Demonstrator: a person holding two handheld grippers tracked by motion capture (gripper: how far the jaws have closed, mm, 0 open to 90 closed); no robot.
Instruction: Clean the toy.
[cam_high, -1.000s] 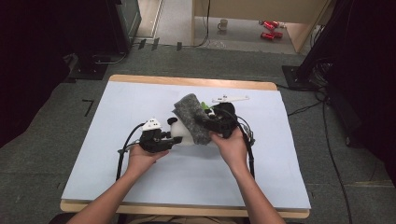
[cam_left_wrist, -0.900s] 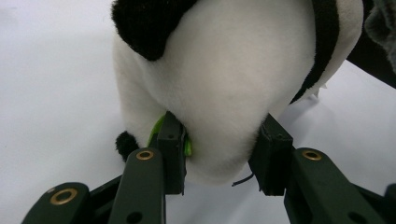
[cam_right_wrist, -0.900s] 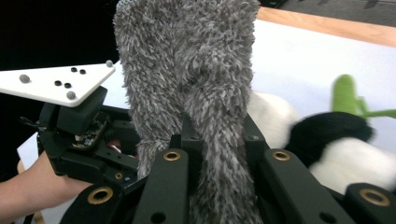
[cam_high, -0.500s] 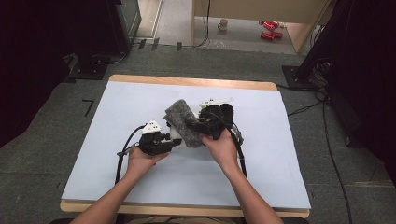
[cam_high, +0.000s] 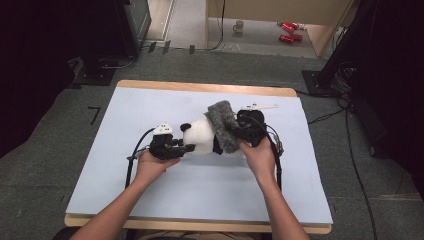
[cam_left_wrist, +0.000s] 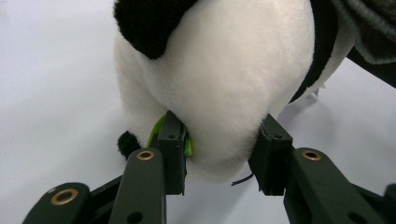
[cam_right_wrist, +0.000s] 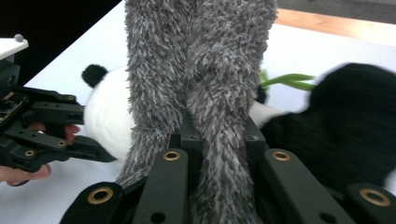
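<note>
Fuzzy cloth (cam_high: 223, 125) draped over toy panda (cam_high: 200, 139) on table (cam_high: 150, 105), mid-table.

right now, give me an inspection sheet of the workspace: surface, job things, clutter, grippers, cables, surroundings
surface: pale blue mat on a wood-edged table, flat.
job's things: plush panda lying mid-table; fuzzy grey cloth draped over its right end.
clutter: nothing seen on the mat.
grippers: left gripper clamped on the panda's white head; right gripper shut on the grey cloth.
cables: a black cable trails from the left gripper, another from the right; more cables on the floor at right.
surroundings: grey carpet, a mug and red cans on the floor beyond the table.
</note>
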